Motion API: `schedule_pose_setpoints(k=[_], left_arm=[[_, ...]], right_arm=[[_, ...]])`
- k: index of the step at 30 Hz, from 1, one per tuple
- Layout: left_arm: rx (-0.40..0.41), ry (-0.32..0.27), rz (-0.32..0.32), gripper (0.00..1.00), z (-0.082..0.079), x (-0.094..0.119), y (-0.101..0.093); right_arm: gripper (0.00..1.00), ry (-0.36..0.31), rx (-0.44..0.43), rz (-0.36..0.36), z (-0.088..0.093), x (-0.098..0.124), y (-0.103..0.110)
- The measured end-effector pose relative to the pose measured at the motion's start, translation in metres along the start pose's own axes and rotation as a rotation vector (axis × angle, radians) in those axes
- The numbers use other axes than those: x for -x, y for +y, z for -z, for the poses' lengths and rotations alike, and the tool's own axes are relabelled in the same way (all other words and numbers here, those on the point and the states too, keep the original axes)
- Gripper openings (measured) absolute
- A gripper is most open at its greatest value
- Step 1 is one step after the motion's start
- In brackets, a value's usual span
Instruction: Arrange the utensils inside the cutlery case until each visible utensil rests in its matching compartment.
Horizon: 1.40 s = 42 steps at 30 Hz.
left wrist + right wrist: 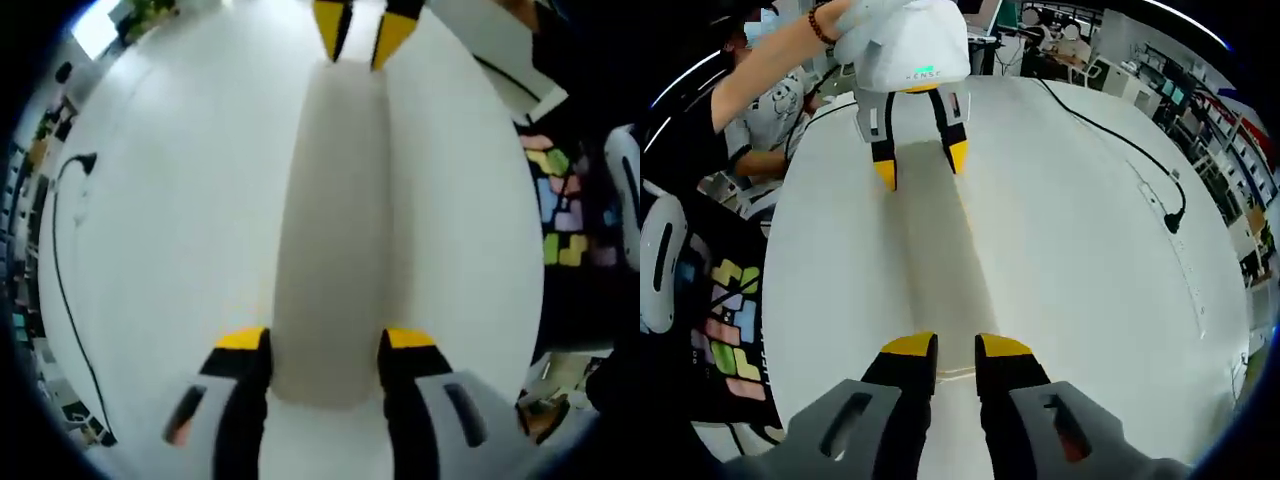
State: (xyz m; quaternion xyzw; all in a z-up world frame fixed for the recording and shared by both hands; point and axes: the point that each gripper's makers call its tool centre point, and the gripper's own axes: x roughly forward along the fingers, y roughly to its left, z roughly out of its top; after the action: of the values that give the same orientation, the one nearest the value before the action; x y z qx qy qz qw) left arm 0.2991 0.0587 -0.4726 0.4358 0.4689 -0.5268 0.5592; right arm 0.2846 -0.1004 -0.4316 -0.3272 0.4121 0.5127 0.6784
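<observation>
A long, pale cream cutlery case lies lengthwise on the white table. Its top is plain and its inside is hidden. My left gripper straddles the near end, with a yellow-tipped jaw pressed against each long side. At the far end, the right gripper touches the case with its yellow tips. In the right gripper view, the case runs from my right gripper, whose jaws stand close together on its near edge, up to the left gripper, held by a person's hand.
A black cable ends in a plug on the table's right side, and the cable also shows in the left gripper view. A colourful puzzle mat lies on the floor past the table edge. A seated person is at the far corner.
</observation>
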Motion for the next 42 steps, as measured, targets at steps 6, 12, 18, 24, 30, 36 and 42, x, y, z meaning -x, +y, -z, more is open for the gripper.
schedule_pose_setpoints(k=[6,12,18,24,30,36,42], left_arm=[[0.006,-0.002,-0.002,0.45,-0.001,0.0,-0.001],[0.021,-0.029,-0.006,0.45,-0.001,0.001,-0.002],[0.037,-0.07,-0.009,0.46,-0.003,0.001,-0.002],[0.043,-0.087,-0.011,0.46,-0.005,0.001,-0.003],[0.045,-0.084,-0.012,0.46,-0.005,0.001,-0.003],[0.046,-0.091,-0.012,0.46,-0.005,0.0,-0.003],[0.045,-0.088,-0.011,0.46,-0.005,-0.001,-0.003]], right_arm=[[0.15,0.072,-0.014,-0.035,0.01,-0.003,0.001],[0.11,0.105,0.038,-0.034,0.012,-0.005,-0.002],[0.11,0.157,0.009,-0.039,0.013,-0.005,-0.002],[0.1,0.228,-0.02,-0.05,0.014,-0.005,-0.004],[0.1,0.315,-0.013,-0.047,0.013,-0.007,-0.006],[0.11,0.341,0.029,-0.068,0.014,-0.007,-0.007],[0.11,0.361,0.037,-0.081,0.014,-0.009,-0.008]])
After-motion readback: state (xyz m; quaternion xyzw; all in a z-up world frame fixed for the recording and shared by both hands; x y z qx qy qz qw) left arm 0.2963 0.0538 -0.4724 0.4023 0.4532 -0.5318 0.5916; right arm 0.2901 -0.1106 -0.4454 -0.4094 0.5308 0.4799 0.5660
